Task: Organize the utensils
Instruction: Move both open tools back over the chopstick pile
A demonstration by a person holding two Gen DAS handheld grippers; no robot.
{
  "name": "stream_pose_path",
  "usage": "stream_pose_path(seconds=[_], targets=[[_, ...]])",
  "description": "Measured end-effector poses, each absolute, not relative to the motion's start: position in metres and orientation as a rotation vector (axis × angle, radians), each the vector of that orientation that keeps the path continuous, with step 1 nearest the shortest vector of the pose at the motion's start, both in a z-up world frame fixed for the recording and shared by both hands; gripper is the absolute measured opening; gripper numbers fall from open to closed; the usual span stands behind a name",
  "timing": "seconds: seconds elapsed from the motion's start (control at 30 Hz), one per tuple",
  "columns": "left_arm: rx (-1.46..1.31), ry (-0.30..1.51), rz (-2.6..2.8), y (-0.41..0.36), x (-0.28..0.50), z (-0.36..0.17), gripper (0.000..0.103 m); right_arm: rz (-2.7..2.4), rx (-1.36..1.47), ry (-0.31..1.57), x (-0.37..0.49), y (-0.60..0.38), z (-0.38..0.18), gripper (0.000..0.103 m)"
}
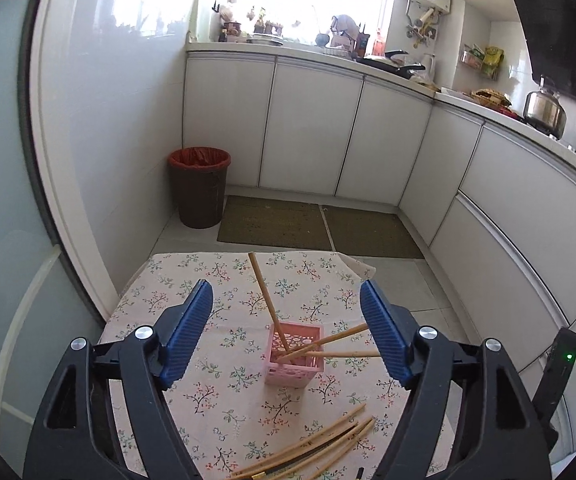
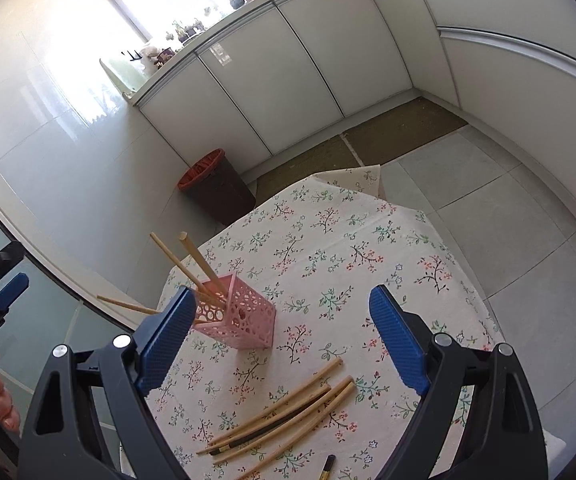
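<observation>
A pink perforated holder (image 1: pixel 294 354) (image 2: pixel 237 315) stands on the floral-cloth table (image 1: pixel 216 376) (image 2: pixel 340 248) with three wooden chopsticks (image 1: pixel 266 300) (image 2: pixel 200 264) leaning out of it. Several more chopsticks (image 1: pixel 320 444) (image 2: pixel 284 412), one dark, lie in a loose pile on the cloth in front of the holder. My left gripper (image 1: pixel 287 294) is open and empty, held above the table with the holder between its fingers in view. My right gripper (image 2: pixel 282 302) is open and empty above the pile; the left gripper's blue pad shows at the far left of its view (image 2: pixel 10 290).
A brown bin with a red liner (image 1: pixel 200 188) (image 2: pixel 218 184) stands on the floor beyond the table. White cabinets (image 1: pixel 316 128) line the back and right. Floor mats (image 1: pixel 316 226) lie before them. A dark chopstick end (image 2: pixel 327 467) lies at the table's near edge.
</observation>
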State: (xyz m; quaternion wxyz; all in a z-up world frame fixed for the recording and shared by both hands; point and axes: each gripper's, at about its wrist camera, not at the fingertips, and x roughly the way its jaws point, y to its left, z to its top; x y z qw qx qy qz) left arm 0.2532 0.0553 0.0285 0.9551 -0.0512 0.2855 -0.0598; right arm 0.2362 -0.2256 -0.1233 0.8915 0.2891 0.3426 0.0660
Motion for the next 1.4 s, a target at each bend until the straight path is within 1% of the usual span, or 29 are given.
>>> stream_pose_path(seconds=[0.2, 0.37, 0.5, 0.63, 0.77, 0.87, 1.13, 1.27, 1.33, 1.4], targets=[[-0.126, 0.574, -0.083, 0.068, 0.209, 0.037, 0.090, 0.099, 0.631, 0.793, 0.213, -0.226, -0.140, 0.086], [-0.107, 0.635, -0.063, 0.071, 0.184, 0.031, 0.091, 0.066, 0.637, 0.830, 0.187, -0.232, -0.137, 0.086], [-0.090, 0.683, -0.013, 0.077, 0.166, 0.026, 0.096, 0.050, 0.662, 0.838, 0.169, -0.237, -0.126, 0.086], [-0.110, 0.780, -0.009, 0.086, 0.159, 0.015, 0.096, 0.040, 0.672, 0.849, 0.150, -0.241, -0.119, 0.086], [-0.145, 0.802, -0.005, 0.093, 0.151, 0.008, 0.096, 0.023, 0.695, 0.856, 0.133, -0.245, -0.115, 0.086], [-0.148, 0.847, -0.018, 0.091, 0.150, -0.011, 0.096, 0.011, 0.711, 0.872, 0.121, -0.246, -0.119, 0.086], [0.027, 1.051, -0.068, 0.057, 0.179, -0.086, 0.096, -0.047, 0.703, 0.950, 0.112, -0.257, -0.155, 0.086], [0.152, 1.107, -0.103, 0.031, 0.202, -0.117, 0.096, -0.076, 0.717, 0.995, 0.122, -0.267, -0.179, 0.086], [0.221, 1.118, -0.135, 0.017, 0.212, -0.130, 0.091, -0.080, 0.730, 1.021, 0.128, -0.272, -0.191, 0.086], [0.291, 1.140, -0.184, 0.001, 0.221, -0.143, 0.081, -0.089, 0.733, 1.044, 0.132, -0.274, -0.202, 0.086]])
